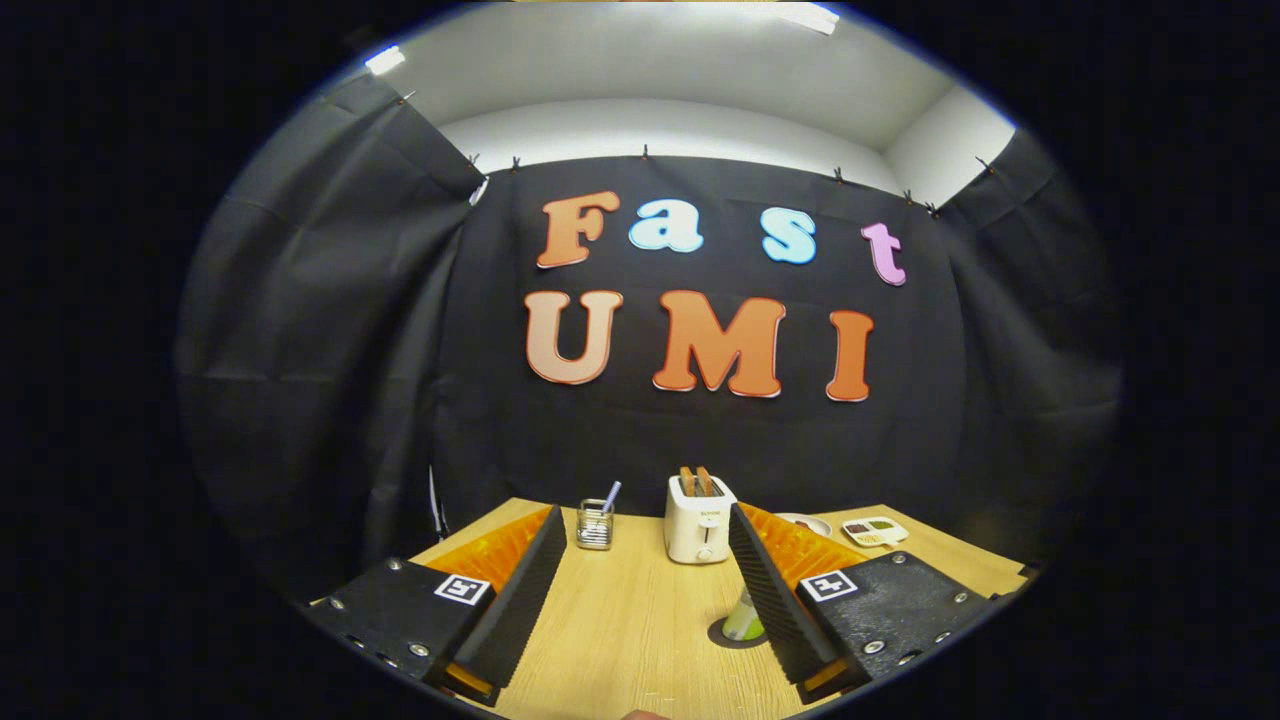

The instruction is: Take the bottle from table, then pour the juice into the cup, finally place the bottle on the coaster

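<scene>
My gripper (646,512) is open and its two black ribbed fingers are spread wide above the wooden table (620,640). Nothing is held between them. A pale green and white container (742,617), probably the bottle, stands on a dark round coaster (722,636). It sits close against the inner side of the right finger (775,585), which hides part of it. Beyond the left fingertip, near the table's far edge, stands a small clear glass cup (594,525) with a blue straw-like stick in it.
A white toaster (699,521) with two slices in it stands at the back of the table, between the fingertips. Behind the right finger lie a small plate (810,523) and a flat white tray (874,531). Black cloth walls close in the booth.
</scene>
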